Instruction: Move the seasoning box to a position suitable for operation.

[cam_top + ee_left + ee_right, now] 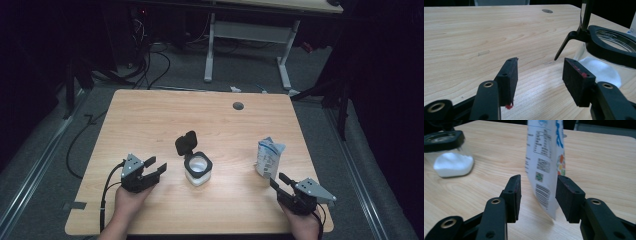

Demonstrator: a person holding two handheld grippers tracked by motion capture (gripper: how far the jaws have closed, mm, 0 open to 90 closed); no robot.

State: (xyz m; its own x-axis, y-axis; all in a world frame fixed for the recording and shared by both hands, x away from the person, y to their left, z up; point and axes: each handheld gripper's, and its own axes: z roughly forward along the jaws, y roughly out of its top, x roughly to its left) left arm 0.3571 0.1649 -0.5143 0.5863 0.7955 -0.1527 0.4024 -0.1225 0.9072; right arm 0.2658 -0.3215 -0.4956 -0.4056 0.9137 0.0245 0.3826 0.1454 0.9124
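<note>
Now we hold our left gripper (156, 167) spread beside the open-lidded jar (198, 168) at mid-table, while our right gripper (537, 195), jaws apart, straddles the standing white pouch (547, 157).

- Left gripper (155, 167): black, grey three-cornered plate on top, black cable trailing; red specks on its pads (510, 77).
- Right gripper (279, 180): black, same grey plate; brass-ringed screw holes.

The jar (607, 53) sits on the table (486, 35) just ahead and right of the left gripper's fingers (509, 75); the pouch (547, 167) stands between the right gripper's fingers (567, 195).
</note>
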